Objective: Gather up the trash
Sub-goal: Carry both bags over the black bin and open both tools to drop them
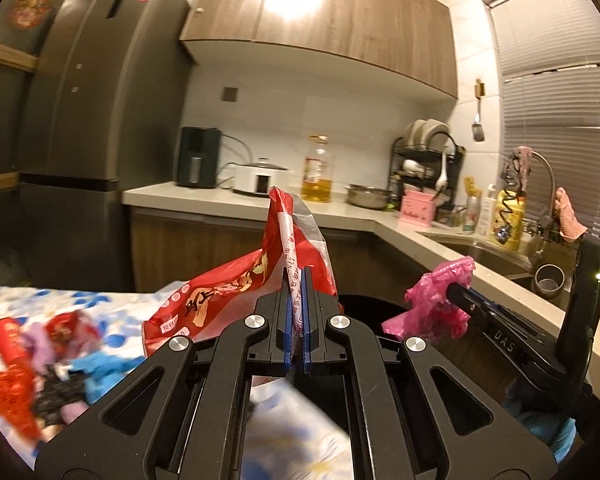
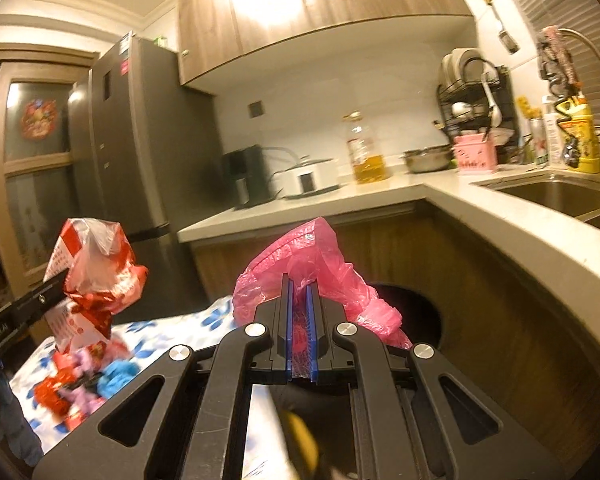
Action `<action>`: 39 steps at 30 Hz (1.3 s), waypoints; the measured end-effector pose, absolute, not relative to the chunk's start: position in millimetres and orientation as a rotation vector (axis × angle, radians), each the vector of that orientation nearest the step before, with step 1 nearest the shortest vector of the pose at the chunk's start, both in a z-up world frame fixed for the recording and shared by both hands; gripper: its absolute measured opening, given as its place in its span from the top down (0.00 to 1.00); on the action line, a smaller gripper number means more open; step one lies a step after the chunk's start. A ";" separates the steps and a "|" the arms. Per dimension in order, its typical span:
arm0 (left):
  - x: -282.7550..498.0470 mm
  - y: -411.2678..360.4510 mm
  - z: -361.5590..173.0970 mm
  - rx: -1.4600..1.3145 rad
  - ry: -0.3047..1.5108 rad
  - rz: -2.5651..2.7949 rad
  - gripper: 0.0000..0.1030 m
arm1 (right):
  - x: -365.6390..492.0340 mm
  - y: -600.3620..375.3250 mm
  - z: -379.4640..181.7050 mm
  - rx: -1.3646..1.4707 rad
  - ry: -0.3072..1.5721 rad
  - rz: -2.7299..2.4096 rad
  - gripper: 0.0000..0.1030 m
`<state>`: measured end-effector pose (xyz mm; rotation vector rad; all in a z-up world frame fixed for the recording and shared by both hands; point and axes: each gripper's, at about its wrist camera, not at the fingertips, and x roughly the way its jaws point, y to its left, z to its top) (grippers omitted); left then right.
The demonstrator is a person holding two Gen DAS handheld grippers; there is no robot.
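Fingers of the left gripper [image 1: 298, 280] pinched a light, crinkly red plastic snack bag [image 1: 236, 280]; the right gripper [image 2: 299, 292] clamped a limp pink plastic bag [image 2: 300, 252].

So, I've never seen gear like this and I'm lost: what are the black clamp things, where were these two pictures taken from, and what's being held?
No robot arm here: a person holds a two-finger gripper in each hand, and each gripper carries a wide-angle camera looking out along its fingers. So one picture looks from the left gripper, the other from the right gripper.

Both are shut on trash. The left one pinches a red wrapper; the right one pinches a pink bag. Each camera also catches the other gripper off to the side.

Below lies a blue-flowered cloth with more trash on it: red, purple, blue and black bits, blurred. Ahead is a dark round bin opening, under a kitchen counter.
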<state>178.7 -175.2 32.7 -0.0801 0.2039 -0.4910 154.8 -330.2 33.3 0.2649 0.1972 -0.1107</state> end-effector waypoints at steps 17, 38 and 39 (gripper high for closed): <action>247.2 -275.7 -6.9 -0.092 0.259 -0.660 0.97 | 188.7 -371.2 16.9 0.265 0.196 -0.143 0.93; 287.6 -297.4 -43.8 -0.122 0.393 -0.737 0.92 | 212.9 -389.5 -3.4 0.307 0.241 -0.110 0.77; 287.0 -298.8 -44.6 -0.116 0.395 -0.735 0.90 | 212.5 -390.3 -4.4 0.308 0.242 -0.114 0.76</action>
